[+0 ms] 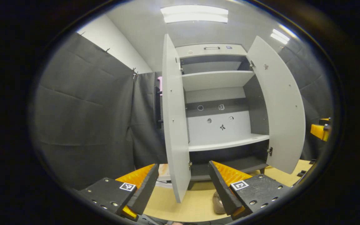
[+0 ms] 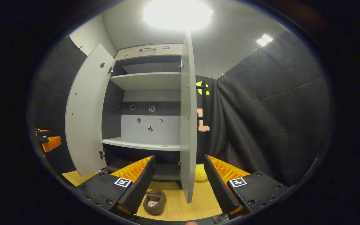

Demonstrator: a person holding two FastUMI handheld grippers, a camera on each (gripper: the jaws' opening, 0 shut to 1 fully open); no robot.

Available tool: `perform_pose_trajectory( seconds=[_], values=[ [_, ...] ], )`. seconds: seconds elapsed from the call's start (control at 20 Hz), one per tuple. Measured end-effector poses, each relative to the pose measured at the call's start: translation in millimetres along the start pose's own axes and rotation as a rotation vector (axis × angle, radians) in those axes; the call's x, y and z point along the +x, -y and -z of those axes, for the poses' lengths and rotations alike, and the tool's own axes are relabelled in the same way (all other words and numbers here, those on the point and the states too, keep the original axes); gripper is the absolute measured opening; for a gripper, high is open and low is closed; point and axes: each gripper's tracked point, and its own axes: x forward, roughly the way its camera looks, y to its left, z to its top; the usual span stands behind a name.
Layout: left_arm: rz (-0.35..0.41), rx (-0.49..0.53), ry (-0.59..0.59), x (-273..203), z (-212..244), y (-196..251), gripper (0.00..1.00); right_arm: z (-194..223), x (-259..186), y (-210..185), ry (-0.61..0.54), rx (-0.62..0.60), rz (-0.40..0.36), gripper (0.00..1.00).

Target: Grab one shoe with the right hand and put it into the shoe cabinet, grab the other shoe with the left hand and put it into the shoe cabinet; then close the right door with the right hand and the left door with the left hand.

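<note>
- Cabinet (image 1: 217, 93) stands mid-frame in the left gripper view, both doors swung wide; left door (image 1: 175, 125) edge-on at centre, right door (image 1: 278, 106) at right of frame
- Shelves look bare; no shoe seen inside
- Left tool (image 1: 183, 184) at bottom of frame, fingers spread, nothing between them
- Right tool (image 2: 178, 181) at bottom of the right gripper view, also spread and empty; the door (image 2: 187, 118) edge-on just beyond it
- Brown shoe (image 2: 154, 201) lies on the wood floor (image 2: 198, 200) at lower centre, just past the right tool's near finger, toe end towards the cabinet as far as I can tell
- A brown shape (image 1: 219, 203) at bottom centre of the left gripper view, half behind a finger, is likely a shoe; cannot tell if it is the same one
- Yellow lump (image 2: 200, 173) by the cabinet foot, unclear what
- Step judged: the very start, first shoe not yet grabbed
- Next move calls for the right tool to drop low, straddle the shoe's rim, pinch, then lift clear of the door edge onto a shelf
</note>
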Motion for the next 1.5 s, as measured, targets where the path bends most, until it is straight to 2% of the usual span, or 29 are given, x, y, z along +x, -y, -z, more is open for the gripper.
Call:
perform_pose_trajectory(
  seconds=[0.45,0.5,1.05,1.1,1.25,1.5],
  values=[
    [-0.009,-0.021,0.004,-10.5,1.7,-5.6,1.00,27.7,12.4,-51.9,-0.077,-0.015,-0.093,0.97],
    [-0.011,-0.025,-0.002,-9.8,4.0,-5.0,0.94,37.1,16.6,-59.6,-0.096,-0.030,-0.112,0.97],
    [-0.089,-0.008,-0.052,11.5,20.1,-18.7,0.94,157.1,78.8,-127.9,-0.349,-0.094,-0.298,0.98],
    [-0.095,-0.014,-0.057,14.1,21.4,-19.8,1.00,170.6,84.6,-131.4,-0.385,-0.100,-0.310,0.98],
    [-0.121,-0.005,-0.073,24.0,23.7,-24.2,1.00,208.3,95.7,-141.5,-0.493,-0.087,-0.342,0.98],
    [-0.154,0.008,-0.088,35.2,28.1,-27.6,1.00,255.5,104.0,-148.8,-0.648,-0.083,-0.353,0.98]
  ],
)
